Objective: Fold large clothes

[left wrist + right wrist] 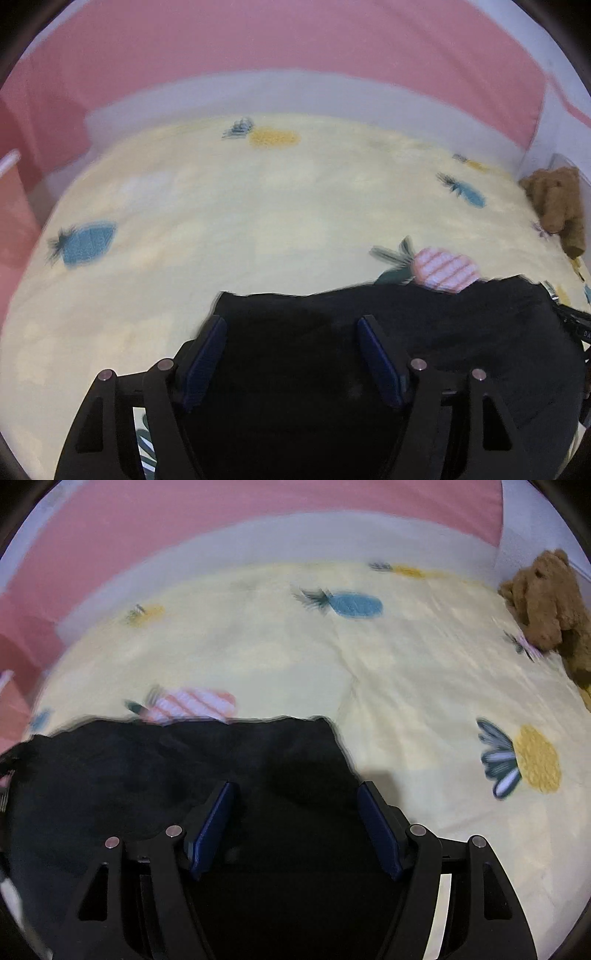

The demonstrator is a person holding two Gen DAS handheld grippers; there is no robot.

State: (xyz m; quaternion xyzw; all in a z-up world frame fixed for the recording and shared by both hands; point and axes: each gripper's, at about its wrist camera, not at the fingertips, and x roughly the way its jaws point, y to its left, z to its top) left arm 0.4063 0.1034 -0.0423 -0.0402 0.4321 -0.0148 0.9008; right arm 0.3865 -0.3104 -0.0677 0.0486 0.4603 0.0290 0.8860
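**Both tongs poised over the far edge of the black garment**

I see the black garment filling the lower centre and lower right of the left wrist view, and the lower left and lower centre of the right wrist view. It lies flat on the pale yellow pineapple-print bedsheet. Its far edge runs side to side across both frames, so I judge its long axis to lie crosswise to both tongs.

The left gripper stands with jaws wide apart over the cloth near the garment's left corner, which shows at lower centre-left of that view. I see nothing held; whether its blue pads touch the fabric I cannot tell.

The right gripper is likewise spread wide and empty. Its right pad sits just at the garment's right edge, where black cloth gives way to sheet at centre-right of the frame.

Each hand is thus nearest its own corner. I judge the coming move to be a pinch of both far corners, which depends on each tong straddling the edge in front of it.

A brown plush toy lies at the upper right, well apart from the garment.
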